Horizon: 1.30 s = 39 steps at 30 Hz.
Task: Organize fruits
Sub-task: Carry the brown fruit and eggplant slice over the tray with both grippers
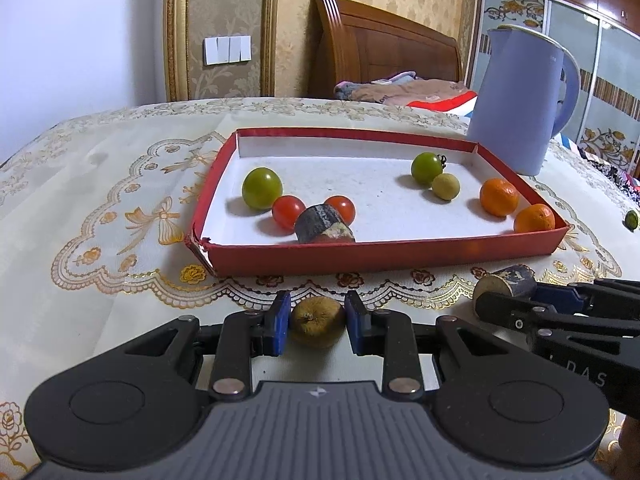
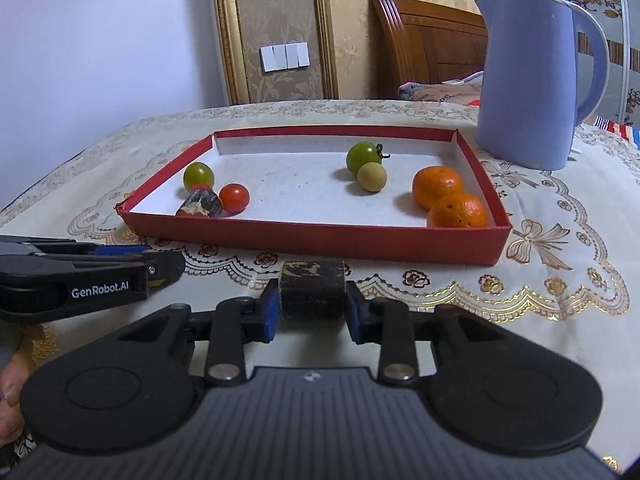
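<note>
My left gripper point(image 1: 318, 305) is shut on a small brownish-yellow fruit point(image 1: 317, 324) just above the tablecloth, in front of the red tray point(image 1: 384, 254). To its right, my right gripper point(image 2: 312, 290) is shut on a dark cylindrical chunk point(image 2: 312, 294) with a pale cut end point(image 1: 491, 286). In the tray lie a green tomato point(image 1: 262, 188), two red cherry tomatoes point(image 1: 289, 212), another dark chunk point(image 1: 324, 225), a stemmed green tomato point(image 1: 427, 167), a pale round fruit point(image 1: 445, 186) and two oranges point(image 1: 499, 197).
A tall blue jug point(image 1: 516, 104) stands behind the tray's right corner. A small green fruit point(image 1: 632, 218) lies on the cloth at the far right. A gold-embroidered tablecloth point(image 1: 120, 208) covers the table; a bed and wardrobe stand behind.
</note>
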### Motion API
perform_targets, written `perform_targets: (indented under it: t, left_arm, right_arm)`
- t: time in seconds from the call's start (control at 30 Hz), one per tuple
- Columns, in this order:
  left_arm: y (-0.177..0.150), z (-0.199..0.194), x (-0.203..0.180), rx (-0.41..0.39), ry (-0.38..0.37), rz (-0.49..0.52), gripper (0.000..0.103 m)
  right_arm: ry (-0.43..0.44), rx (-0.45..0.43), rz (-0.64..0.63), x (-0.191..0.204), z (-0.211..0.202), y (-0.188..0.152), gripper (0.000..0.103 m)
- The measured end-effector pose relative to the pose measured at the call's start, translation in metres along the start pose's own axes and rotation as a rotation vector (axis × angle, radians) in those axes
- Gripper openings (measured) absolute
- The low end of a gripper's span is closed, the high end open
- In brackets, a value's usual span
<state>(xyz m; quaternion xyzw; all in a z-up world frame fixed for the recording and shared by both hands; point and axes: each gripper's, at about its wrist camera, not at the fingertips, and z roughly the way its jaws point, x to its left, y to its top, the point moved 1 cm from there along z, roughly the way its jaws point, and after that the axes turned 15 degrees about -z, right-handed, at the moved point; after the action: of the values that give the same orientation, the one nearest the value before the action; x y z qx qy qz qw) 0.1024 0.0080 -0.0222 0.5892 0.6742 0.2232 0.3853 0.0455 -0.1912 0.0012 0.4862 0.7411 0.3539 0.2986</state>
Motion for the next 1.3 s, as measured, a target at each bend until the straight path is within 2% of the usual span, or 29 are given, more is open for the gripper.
perform_targets:
  t: [0.3, 1.3]
  left_arm:
    - [0.002, 0.001, 0.002, 0.002, 0.002, -0.007, 0.028]
    - [-0.001, -0.005, -0.003, -0.047, 0.031, 0.009, 0.028]
  right_arm:
    - [-0.017, -0.045, 0.004, -0.001, -0.008, 0.001, 0.031]
    - [-0.037, -0.094, 0.045, -0.008, -0.015, 0.001, 0.031]
